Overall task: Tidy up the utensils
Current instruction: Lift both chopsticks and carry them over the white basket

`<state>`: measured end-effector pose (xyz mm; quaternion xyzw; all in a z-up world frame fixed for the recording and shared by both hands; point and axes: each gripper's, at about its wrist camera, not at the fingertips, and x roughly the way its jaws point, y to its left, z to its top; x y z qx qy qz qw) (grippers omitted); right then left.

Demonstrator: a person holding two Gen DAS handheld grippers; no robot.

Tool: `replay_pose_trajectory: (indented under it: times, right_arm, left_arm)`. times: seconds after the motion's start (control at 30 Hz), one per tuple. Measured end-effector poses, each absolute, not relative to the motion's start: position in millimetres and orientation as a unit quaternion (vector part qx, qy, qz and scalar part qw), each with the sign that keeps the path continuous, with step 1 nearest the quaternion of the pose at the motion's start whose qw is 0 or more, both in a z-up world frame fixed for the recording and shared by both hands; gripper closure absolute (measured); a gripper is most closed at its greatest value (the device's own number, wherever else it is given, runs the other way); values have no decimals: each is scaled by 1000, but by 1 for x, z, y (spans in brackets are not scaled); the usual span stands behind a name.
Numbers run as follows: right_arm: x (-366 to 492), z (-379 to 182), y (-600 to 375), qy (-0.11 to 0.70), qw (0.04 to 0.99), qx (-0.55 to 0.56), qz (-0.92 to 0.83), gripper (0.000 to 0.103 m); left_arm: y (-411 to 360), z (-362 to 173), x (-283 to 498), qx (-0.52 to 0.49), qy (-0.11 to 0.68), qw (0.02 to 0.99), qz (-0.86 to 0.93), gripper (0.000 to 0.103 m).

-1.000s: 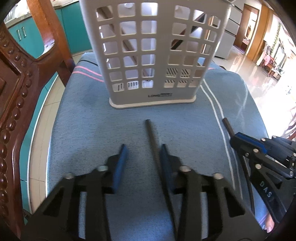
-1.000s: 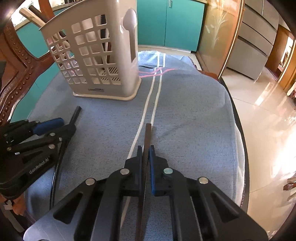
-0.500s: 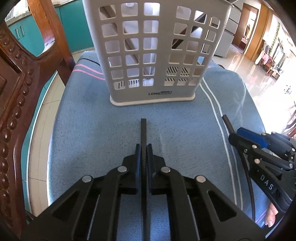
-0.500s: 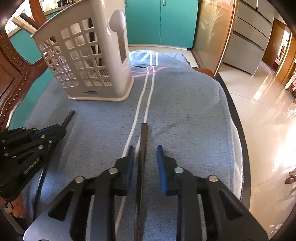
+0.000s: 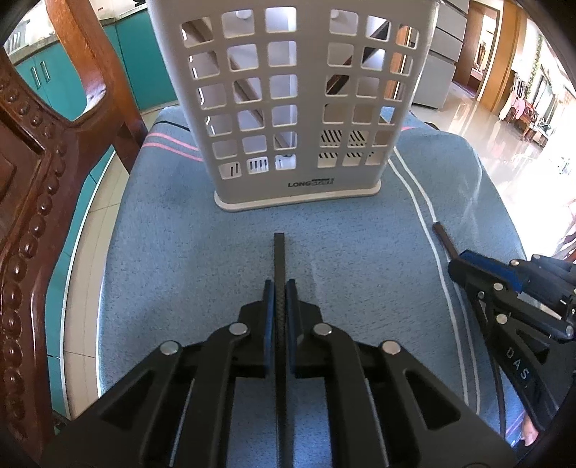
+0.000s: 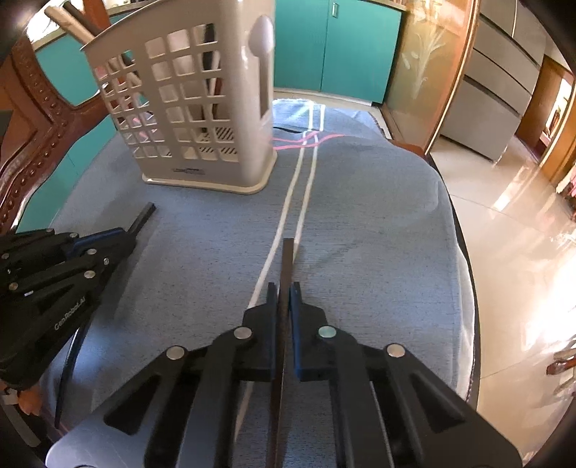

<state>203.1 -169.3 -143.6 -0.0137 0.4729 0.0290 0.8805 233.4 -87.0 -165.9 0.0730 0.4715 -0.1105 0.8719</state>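
Blue cloth (image 5: pixel 180 252): R gripper (image 6: pixel 284 288) re-clamped its chopstick (image 6: pixel 287 259); L gripper (image 5: pixel 280 288) still clamps its own (image 5: pixel 279 252).

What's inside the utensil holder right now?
Through the grid of the utensil holder, slanted stick-like pieces lean in both halves: pale ones left, a dark one right. Stick ends poke above the rim. The walls hide how many there are.

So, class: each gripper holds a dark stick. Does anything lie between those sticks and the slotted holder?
Nothing visible does. Bare blue cloth lies between the left gripper with its stick and the holder; likewise for the right gripper and its stick.
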Motion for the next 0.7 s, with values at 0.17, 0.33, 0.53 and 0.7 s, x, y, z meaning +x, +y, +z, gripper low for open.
replay_pose_trajectory:
  times: [0.17,0.33,0.53,0.7]
  right_arm:
    - [198,-127,-176,441,897,8,35,96]
    - [186,-102,-180,392,918,29,45,96]
    - [184,-103,-177,393,918,24,46,96]
    - [179,-97,-181,383,922,36,47,96]
  left_arm:
    - [-85,-156,229,63,456,880,-114,96]
    - [-79,-129,211,62,405,905,-112,96]
    - [-75,-124,197,66,391,912,-107,96]
    - [-68,-117,201,56,387,915,-101,96]
